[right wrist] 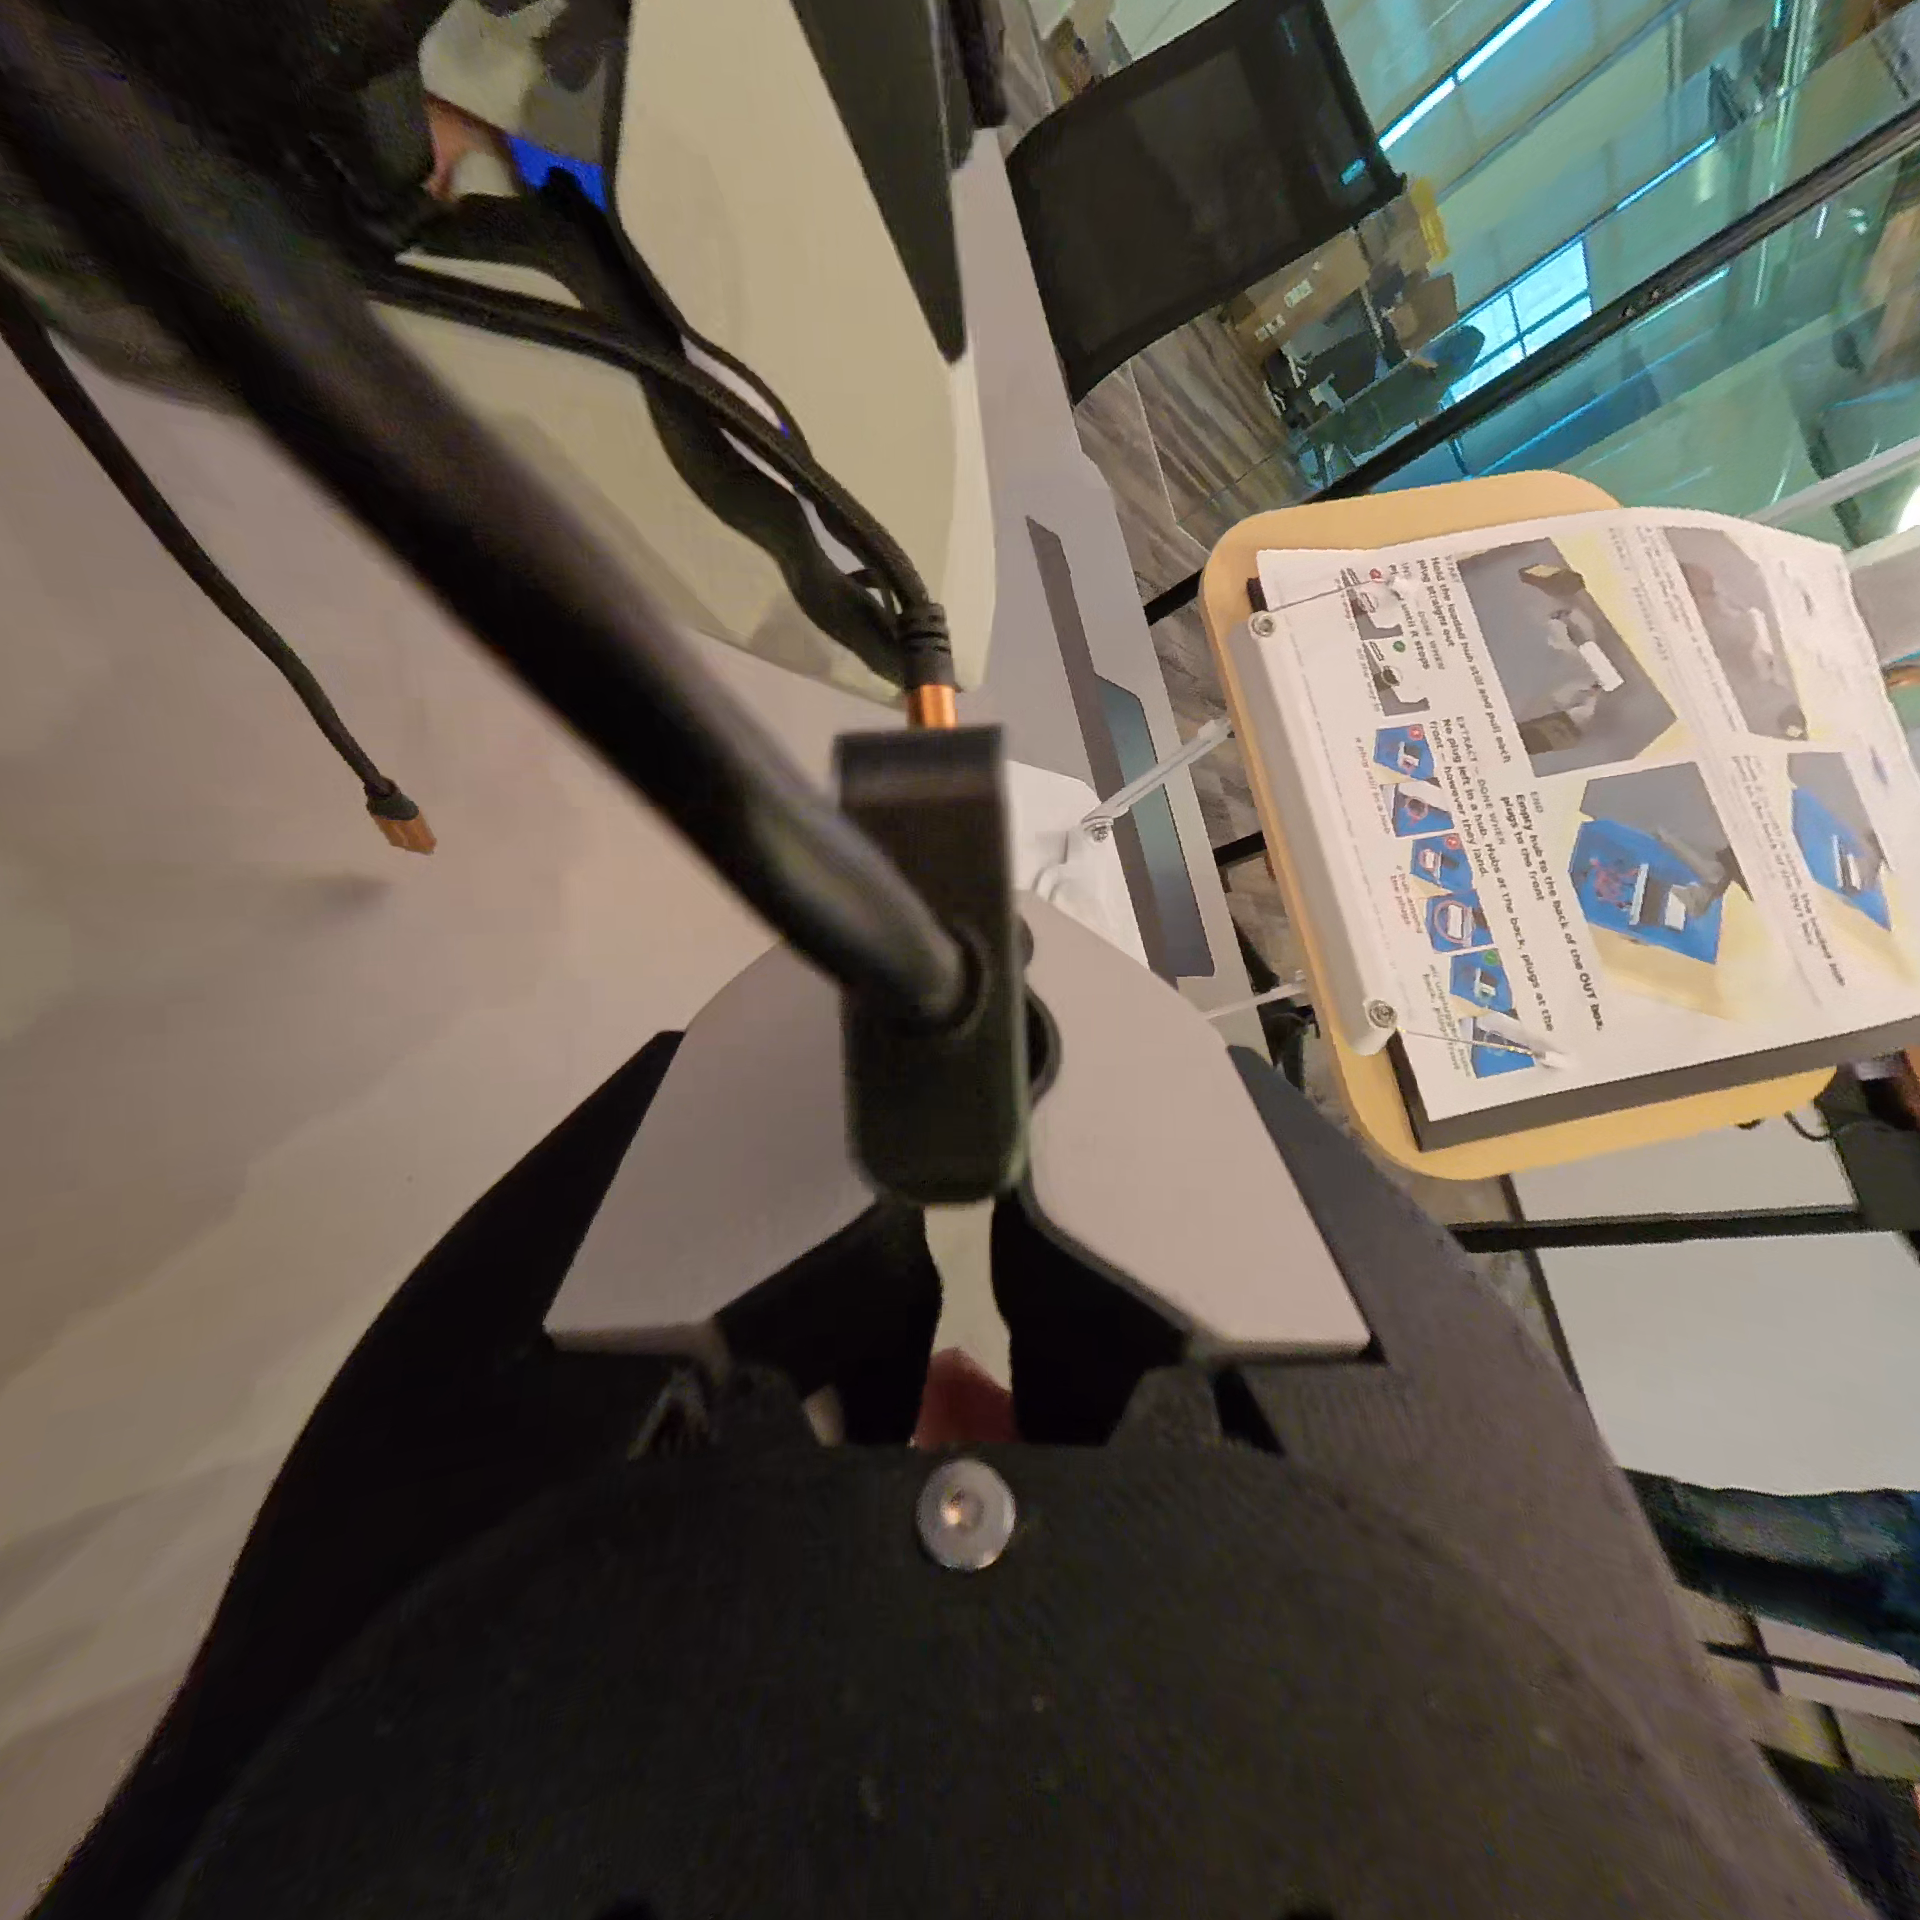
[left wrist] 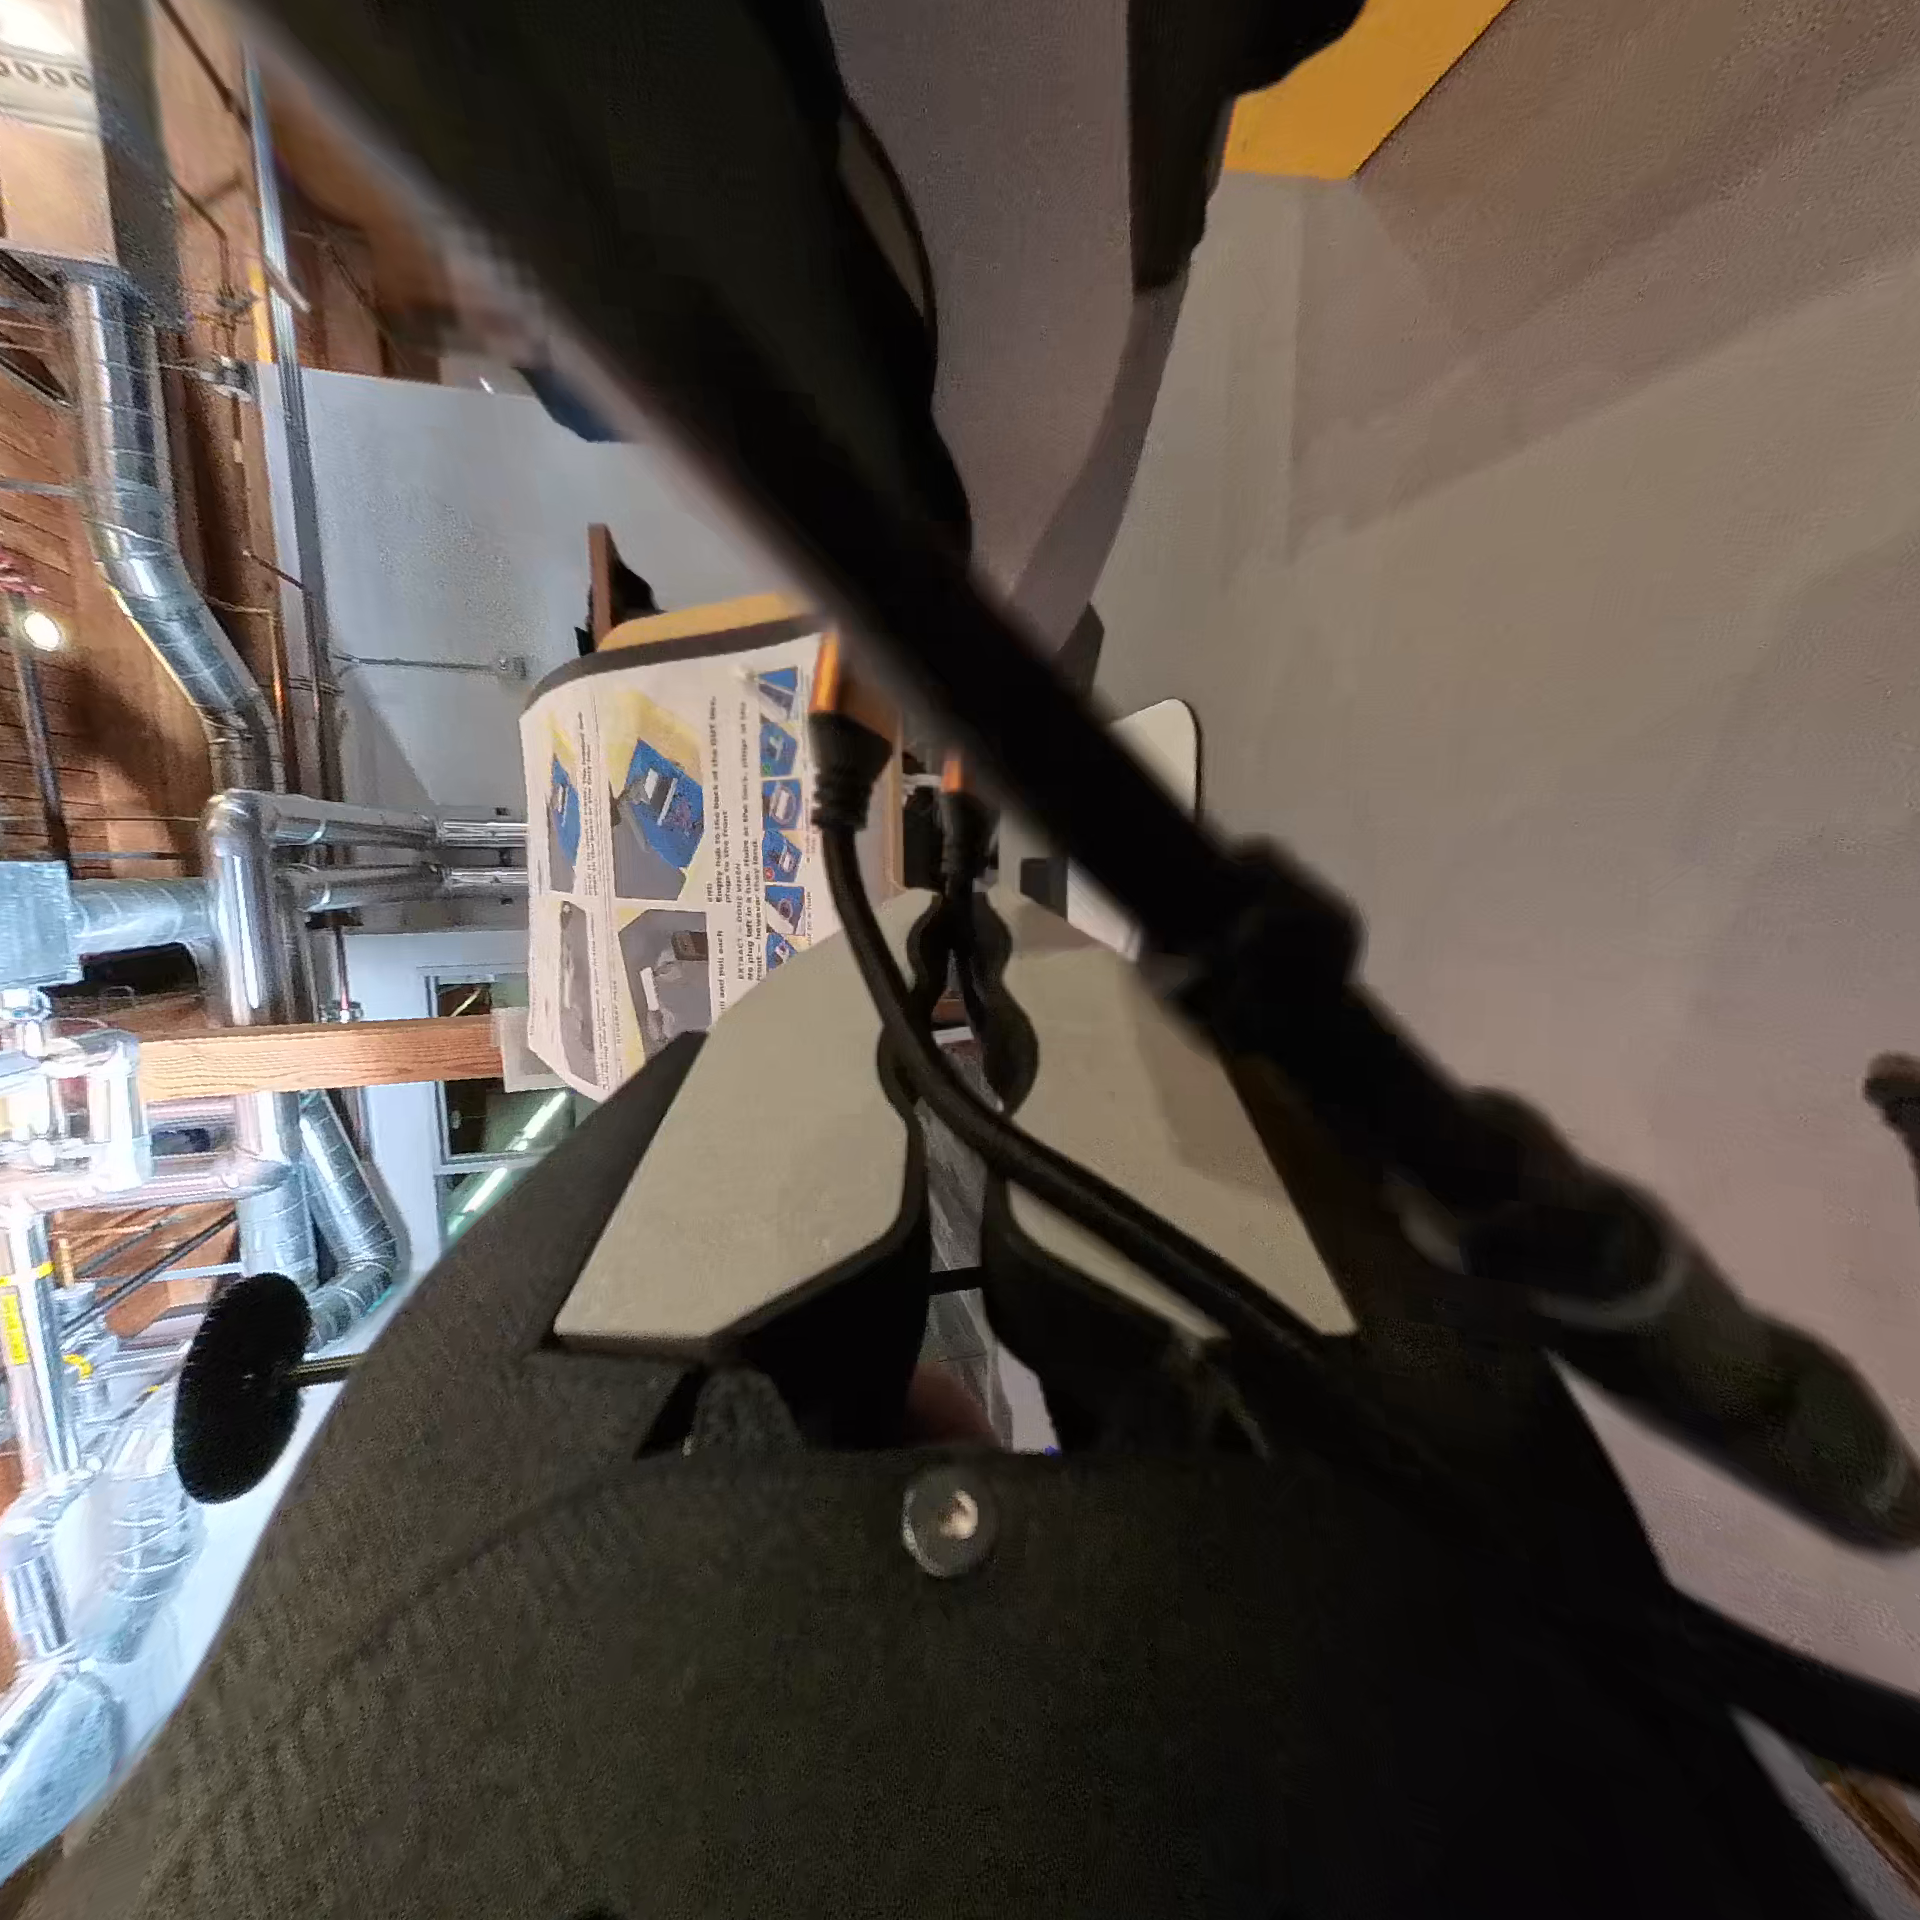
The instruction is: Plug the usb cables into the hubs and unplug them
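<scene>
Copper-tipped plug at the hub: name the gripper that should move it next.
Left, I'd judge. The left gripper has its jaws shut on the braided cables just behind the plug, whose copper tip meets the hub. The right gripper is clamped on the hub, so it should only brace.

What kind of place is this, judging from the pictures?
Probably an industrial-style workshop or lab: exposed metal ducts along a brick wall, glass partitions, and an illustrated instruction sheet on a stand.
</scene>
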The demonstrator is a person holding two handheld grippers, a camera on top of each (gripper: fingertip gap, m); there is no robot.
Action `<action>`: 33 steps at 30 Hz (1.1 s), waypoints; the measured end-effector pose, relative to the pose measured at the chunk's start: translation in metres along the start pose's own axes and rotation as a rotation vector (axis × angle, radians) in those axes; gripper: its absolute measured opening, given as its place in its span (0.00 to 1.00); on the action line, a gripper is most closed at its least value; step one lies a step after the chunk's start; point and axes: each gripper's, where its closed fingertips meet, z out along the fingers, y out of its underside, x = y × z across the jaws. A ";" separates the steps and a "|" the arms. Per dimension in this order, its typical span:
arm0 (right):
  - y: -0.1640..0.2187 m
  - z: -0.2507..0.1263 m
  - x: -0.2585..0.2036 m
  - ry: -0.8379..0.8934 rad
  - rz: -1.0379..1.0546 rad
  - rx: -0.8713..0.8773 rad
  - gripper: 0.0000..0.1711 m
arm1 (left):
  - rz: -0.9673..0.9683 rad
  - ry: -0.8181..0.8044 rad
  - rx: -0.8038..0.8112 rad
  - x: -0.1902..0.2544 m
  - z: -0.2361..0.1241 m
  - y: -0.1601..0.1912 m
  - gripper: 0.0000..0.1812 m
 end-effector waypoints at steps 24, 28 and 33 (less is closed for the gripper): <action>0.196 -0.214 0.158 0.668 0.423 -0.784 0.07 | -0.268 -0.064 -0.184 -0.007 -0.064 0.109 0.22; 0.241 -0.214 0.137 0.585 0.428 -0.975 0.07 | -0.279 -0.046 -0.196 0.006 -0.065 0.115 0.22; 0.290 -0.182 0.102 0.426 0.413 -1.117 0.07 | -0.279 -0.028 -0.211 0.014 -0.062 0.119 0.22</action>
